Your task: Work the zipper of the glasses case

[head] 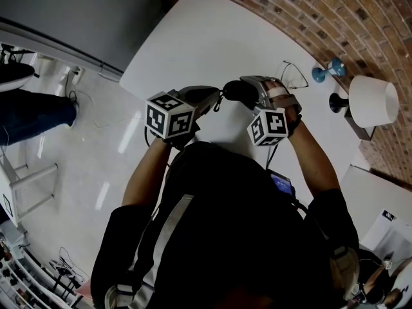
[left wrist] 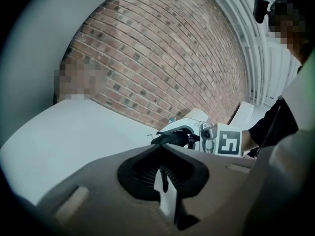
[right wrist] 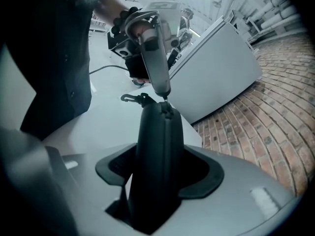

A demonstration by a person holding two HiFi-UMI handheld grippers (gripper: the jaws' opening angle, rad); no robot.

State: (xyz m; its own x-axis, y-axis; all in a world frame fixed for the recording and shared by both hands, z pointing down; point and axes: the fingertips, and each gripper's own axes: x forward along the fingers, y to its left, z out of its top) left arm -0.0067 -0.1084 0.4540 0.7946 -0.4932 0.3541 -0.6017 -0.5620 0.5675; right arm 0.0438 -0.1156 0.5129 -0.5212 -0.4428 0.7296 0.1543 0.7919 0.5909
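The black glasses case (right wrist: 158, 146) stands upright between the jaws of my right gripper (right wrist: 155, 173), which is shut on it. A black clip (right wrist: 131, 98) hangs off the case's top end. My left gripper (right wrist: 162, 90) reaches in from the other side with its tip at the zipper pull (right wrist: 166, 106) on top of the case. In the left gripper view its jaws (left wrist: 161, 170) are shut with a thin dark strip pinched between them, and the case (left wrist: 172, 138) lies just beyond. From above, both grippers (head: 215, 100) (head: 250, 93) meet over the white table (head: 212, 37).
A pair of glasses (head: 293, 76) lies on the table to the right of the grippers. Further right stand a blue hourglass-shaped object (head: 327, 70) and a white lamp (head: 373, 100). A brick wall (head: 309, 11) runs behind the table. White floor lies to the left.
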